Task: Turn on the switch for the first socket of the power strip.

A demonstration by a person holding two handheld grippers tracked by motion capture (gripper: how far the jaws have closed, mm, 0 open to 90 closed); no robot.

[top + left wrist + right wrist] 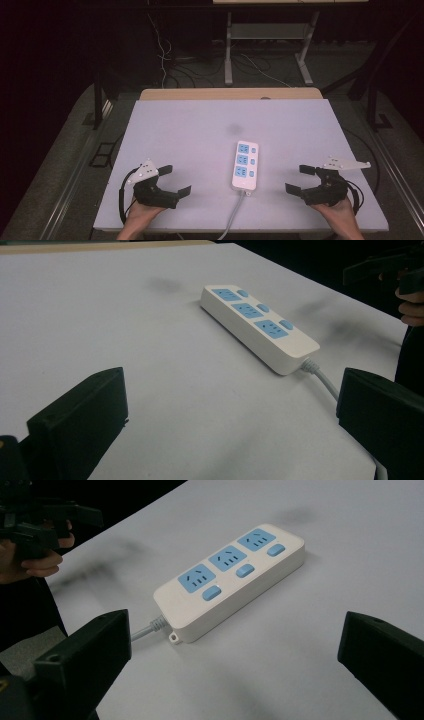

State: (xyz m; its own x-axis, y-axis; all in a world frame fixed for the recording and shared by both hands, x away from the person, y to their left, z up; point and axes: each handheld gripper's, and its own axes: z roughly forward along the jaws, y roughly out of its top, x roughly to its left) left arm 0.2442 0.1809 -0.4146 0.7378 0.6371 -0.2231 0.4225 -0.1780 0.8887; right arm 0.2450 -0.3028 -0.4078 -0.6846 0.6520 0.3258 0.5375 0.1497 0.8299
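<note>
Both pairs of jaws stand wide apart and hold nothing: your left gripper [174, 181] rests to the left of the white plastic power strip with three blue sockets [244, 165], and your right gripper [303, 179] rests to its right, each well apart from it and a little nearer to you than its middle.

That strip is your landmark. It lies flat on the pale lilac table top [190, 130], its long axis running away from you, with the grey-white round cable [234, 212] leaving its near end and running off the table edge toward you. Beside each blue socket sits a small blue rocker switch [211, 592].

By my reading, you are at the approach step: nothing is gripped or touched yet, and both tools are aimed inward at the strip. The next move calls for bringing one gripper in to steady the white body, across its narrow width, where open jaws would span it. The other can then work a switch or take the cable near the strain relief [157, 623]. Come in low and square, as the smooth casing may slide on the table if pushed from one side only.

No brand name, label or printed writing can be read on the strip; its top looks plain apart from the blue parts.
</note>
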